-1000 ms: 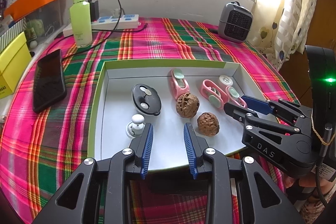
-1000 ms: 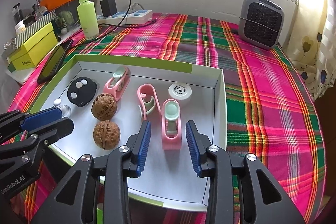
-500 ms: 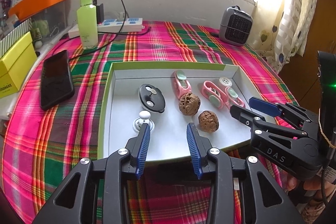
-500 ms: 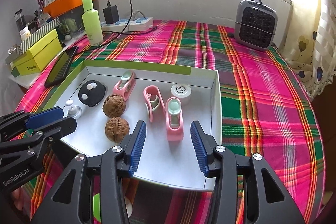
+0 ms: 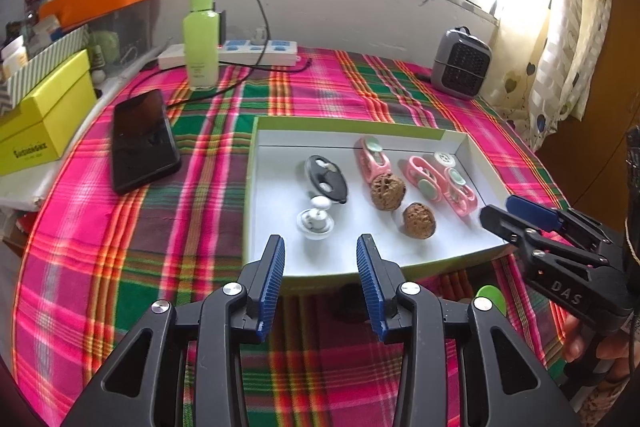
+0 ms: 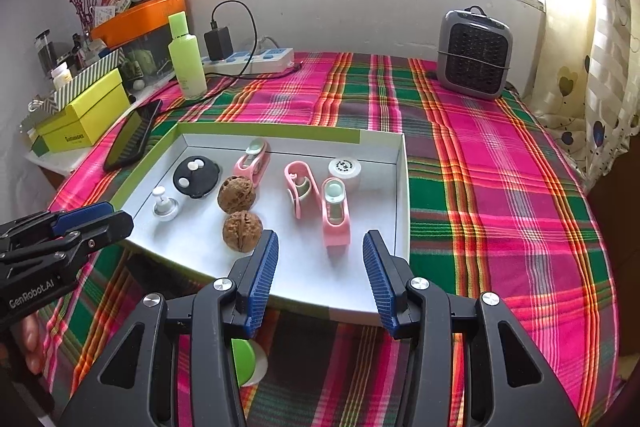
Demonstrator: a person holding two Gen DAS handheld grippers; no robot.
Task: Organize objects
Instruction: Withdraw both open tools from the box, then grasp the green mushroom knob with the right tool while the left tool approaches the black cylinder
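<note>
Both grippers have drawn back from the tray (image 5: 251, 187) since 1 second ago, so its near rim now shows whole. Left to right inside: a white knob (image 5: 316, 217) and black disc (image 5: 326, 179), 2 walnuts (image 6: 240, 211) in the middle, and 3 pink clips (image 6: 335, 213) grouped at the right, seemingly sorted by kind. The left gripper (image 5: 320, 267) and right gripper (image 6: 318, 273) hover over the counter (image 6: 500, 187), fingers apart, holding nothing.

Left wrist: above the table's near edge, facing the window, near the tray (image 5: 348, 125).
Right wrist: same edge, further right, same facing.
Shared: tray (image 6: 402, 187), plaid table (image 6: 500, 163), each other's gripper.
</note>
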